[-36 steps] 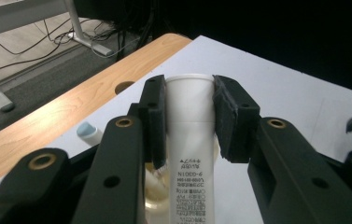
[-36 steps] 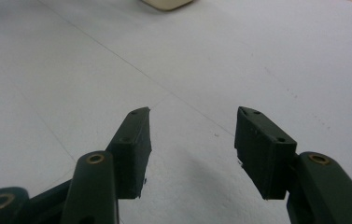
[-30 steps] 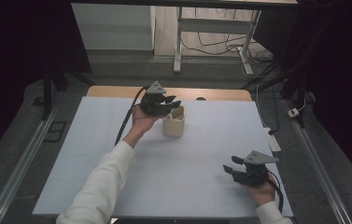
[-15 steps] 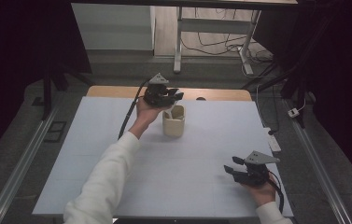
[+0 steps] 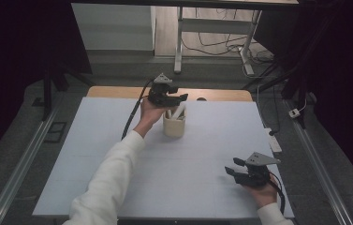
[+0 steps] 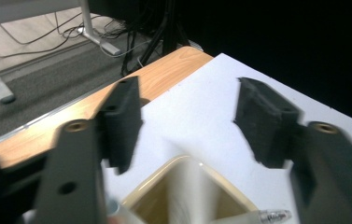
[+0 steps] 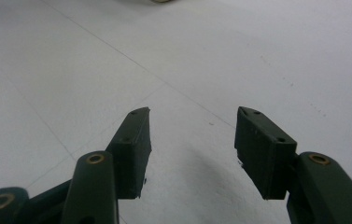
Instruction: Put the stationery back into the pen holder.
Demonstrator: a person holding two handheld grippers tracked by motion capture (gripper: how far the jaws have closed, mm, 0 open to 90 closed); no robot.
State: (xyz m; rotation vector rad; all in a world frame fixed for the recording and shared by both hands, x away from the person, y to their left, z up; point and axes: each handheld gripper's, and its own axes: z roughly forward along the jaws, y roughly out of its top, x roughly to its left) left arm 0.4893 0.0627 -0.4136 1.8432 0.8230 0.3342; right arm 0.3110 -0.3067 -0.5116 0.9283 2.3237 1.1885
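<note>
Cup [image 5: 174, 125] near table [image 5: 94, 154] far edge, pen [image 5: 179, 111] inside. Left gripper [image 5: 176, 99] above cup, jaws just opened, nothing between; lift straight clear. Right gripper [image 5: 232, 172] wide, empty, near right corner

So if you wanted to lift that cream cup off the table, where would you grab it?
Probably from above, by the cup's rim: one jaw inside, one outside its wall. It stands upright with its mouth open, and the pen leaning inside leaves room. The left gripper, jaws just opened and empty, hovers over it.
</note>
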